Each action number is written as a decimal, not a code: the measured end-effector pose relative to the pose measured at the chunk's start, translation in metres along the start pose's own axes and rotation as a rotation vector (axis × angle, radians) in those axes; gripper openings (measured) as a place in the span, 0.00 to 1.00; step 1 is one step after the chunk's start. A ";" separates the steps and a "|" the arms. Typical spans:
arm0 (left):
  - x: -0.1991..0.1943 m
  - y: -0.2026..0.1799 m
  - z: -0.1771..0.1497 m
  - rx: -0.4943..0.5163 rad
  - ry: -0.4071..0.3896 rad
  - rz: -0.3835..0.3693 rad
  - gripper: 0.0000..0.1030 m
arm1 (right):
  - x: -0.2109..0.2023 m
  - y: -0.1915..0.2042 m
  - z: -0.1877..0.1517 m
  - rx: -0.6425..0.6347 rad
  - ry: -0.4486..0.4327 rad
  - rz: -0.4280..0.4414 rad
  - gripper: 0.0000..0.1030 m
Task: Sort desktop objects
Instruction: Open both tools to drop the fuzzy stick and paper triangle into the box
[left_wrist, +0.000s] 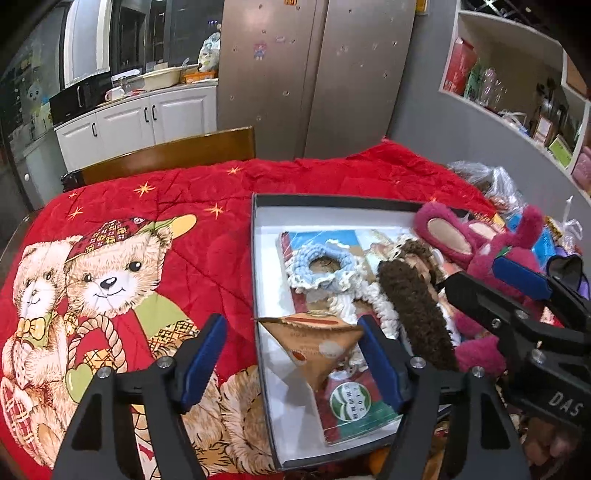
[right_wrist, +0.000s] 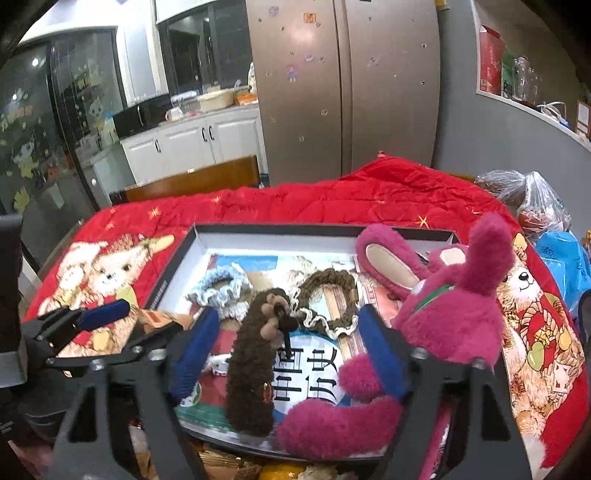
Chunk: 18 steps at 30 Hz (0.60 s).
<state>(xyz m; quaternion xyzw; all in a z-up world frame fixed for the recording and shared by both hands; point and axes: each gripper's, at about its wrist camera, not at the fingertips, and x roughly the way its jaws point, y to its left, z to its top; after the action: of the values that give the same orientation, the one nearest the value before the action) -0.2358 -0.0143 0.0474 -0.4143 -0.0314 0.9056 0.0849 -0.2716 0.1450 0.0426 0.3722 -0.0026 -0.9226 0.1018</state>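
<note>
Both sets of jaws stand open with nothing pressed between the pads. The left gripper (left_wrist: 291, 354) hovers over the near edge of the box (left_wrist: 258, 236), where a brown paper packet (left_wrist: 317, 343) lies between its fingers untouched. The right gripper (right_wrist: 284, 350) straddles a brown plush strip (right_wrist: 251, 369) lying in the box beside the pink plush toy (right_wrist: 454, 317).

This looks like the dropping-off step of the sorting; next each hand likely needs to lift clear and reach for another item.

Only the right view shows the round printed card (right_wrist: 314, 369) under the strip; only the left shows the blue scrunchie (left_wrist: 321, 264) clearly, lying on a book.
</note>
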 end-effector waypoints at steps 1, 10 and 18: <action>-0.002 -0.002 0.001 0.009 -0.004 0.000 0.73 | -0.001 0.000 0.001 -0.001 0.000 -0.002 0.78; -0.011 -0.015 0.003 0.102 -0.053 0.055 0.77 | -0.003 0.004 0.002 -0.017 -0.010 0.005 0.79; -0.031 -0.007 0.006 0.101 -0.138 0.021 0.77 | -0.013 -0.001 0.006 0.005 -0.029 -0.009 0.93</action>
<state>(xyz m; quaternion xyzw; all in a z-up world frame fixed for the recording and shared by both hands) -0.2194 -0.0135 0.0754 -0.3465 0.0128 0.9333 0.0935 -0.2671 0.1477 0.0559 0.3589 -0.0046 -0.9284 0.0965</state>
